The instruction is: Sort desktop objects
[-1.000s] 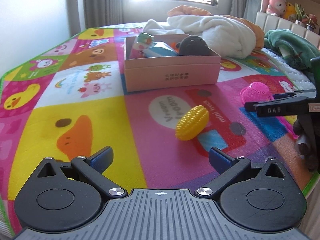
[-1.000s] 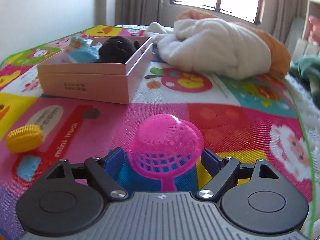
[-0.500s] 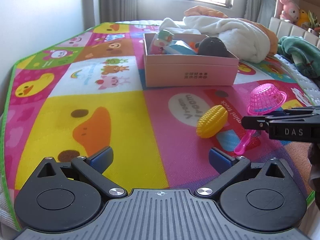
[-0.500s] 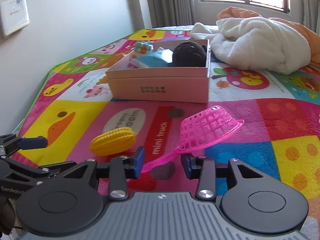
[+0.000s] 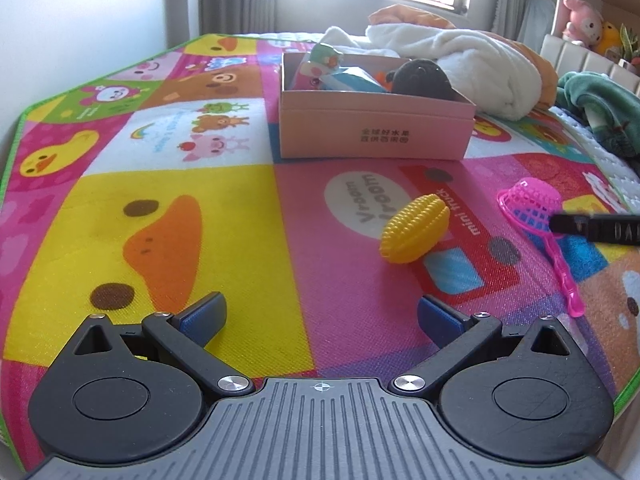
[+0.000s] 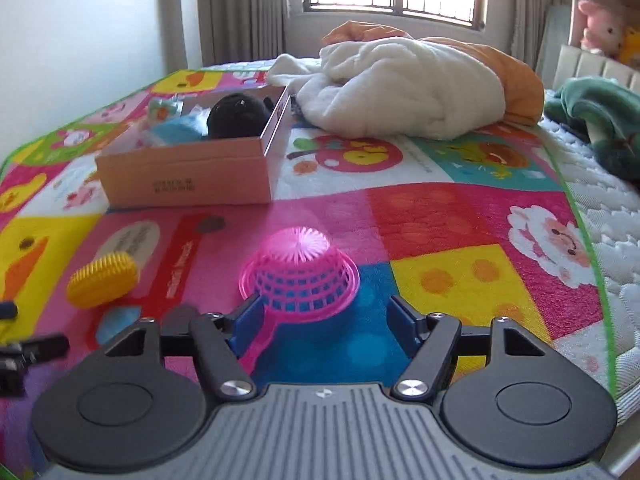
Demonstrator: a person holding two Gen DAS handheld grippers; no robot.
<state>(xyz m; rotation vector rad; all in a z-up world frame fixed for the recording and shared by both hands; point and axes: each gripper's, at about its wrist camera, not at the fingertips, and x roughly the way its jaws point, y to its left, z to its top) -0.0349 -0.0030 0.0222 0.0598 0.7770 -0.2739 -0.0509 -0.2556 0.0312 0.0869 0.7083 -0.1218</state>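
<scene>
left gripper (image 5: 320,314): jaws wide apart, nothing between, angled down over the mat's near edge | right gripper (image 6: 324,320): jaws just opened, pads clear, angled down near right edge

One pink box (image 5: 374,130) sits at upper centre of the left wrist view, with one black plush toy (image 5: 420,79), one blue packet (image 5: 352,80) and one green-capped figure (image 5: 326,56) inside. On the play mat (image 5: 160,220): one yellow ridged toy (image 5: 414,230), one pink strainer (image 5: 528,206). Upper right: two stuffed animals (image 5: 582,22).
</scene>
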